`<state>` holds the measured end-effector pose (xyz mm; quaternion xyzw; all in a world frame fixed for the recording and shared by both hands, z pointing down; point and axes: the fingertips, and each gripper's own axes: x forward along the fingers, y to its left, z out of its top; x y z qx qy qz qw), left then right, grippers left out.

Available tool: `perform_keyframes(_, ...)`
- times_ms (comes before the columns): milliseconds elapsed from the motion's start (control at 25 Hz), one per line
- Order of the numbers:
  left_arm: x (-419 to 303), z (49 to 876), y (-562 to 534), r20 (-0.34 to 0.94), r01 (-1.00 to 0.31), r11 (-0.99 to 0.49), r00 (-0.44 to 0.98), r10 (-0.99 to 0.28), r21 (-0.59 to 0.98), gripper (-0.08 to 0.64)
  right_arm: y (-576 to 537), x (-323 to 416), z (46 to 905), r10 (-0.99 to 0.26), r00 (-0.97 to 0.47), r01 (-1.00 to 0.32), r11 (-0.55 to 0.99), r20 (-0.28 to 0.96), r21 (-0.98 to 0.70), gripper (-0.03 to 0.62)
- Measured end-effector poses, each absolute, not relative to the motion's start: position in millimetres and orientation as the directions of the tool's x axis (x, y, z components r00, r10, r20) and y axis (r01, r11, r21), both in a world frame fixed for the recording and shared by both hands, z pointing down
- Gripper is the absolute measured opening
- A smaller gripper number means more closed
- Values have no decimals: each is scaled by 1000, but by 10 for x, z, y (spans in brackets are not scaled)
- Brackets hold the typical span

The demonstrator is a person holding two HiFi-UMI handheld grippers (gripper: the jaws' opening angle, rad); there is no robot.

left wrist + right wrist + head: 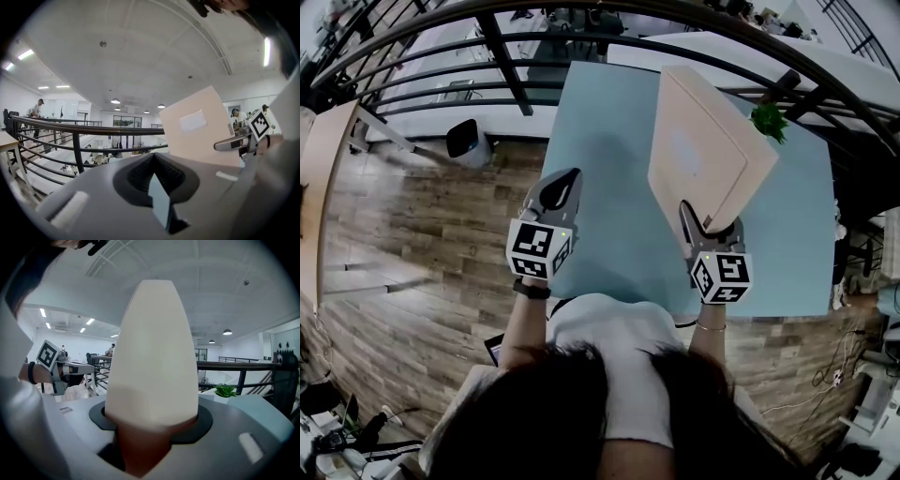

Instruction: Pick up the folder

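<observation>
A pale beige folder (pixel 703 150) with a white label is tilted up off the teal table (pixel 609 141), its near corner between the jaws of my right gripper (pixel 710 225), which is shut on it. In the right gripper view the folder (pixel 154 357) rises straight out of the jaws and fills the middle. My left gripper (pixel 562 183) hovers at the table's left edge, shut with nothing in it. The left gripper view shows the folder (pixel 201 131) standing to the right, with the right gripper (pixel 234 142) at its lower edge.
A small green plant (pixel 767 120) sits at the table's far right, behind the folder. A black metal railing (pixel 506 56) runs beyond the table's far side. Wooden floor (pixel 422 234) lies to the left, where a white bin (pixel 464 141) stands.
</observation>
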<state>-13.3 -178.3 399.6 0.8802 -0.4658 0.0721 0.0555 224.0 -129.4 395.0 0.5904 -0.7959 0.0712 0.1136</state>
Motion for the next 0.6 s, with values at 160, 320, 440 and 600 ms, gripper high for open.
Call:
perform_keyframes(160, -177, 3994, -1790, 180, -830, -557, 553, -814, 32, 57, -1292, 2202, 3948, -922, -281, -955, 296, 266, 19, 275)
perform_keyframes(320, -189, 4003, -1775, 180, -829, -558, 554, -813, 31, 57, -1271, 2203, 3965, -921, -279, -956, 294, 271, 16, 273)
perform_keyframes(440, -185, 4016, -1771, 182, -826, -562, 558, -810, 33, 57, -1253, 2208, 3990, -920, -273, -956, 291, 281, 23, 273)
perform_keyframes(600, -210, 4021, -1764, 182, -826, -562, 558, -810, 35, 57, -1215, 2201, 3999, -920, -268, -958, 286, 285, 22, 273)
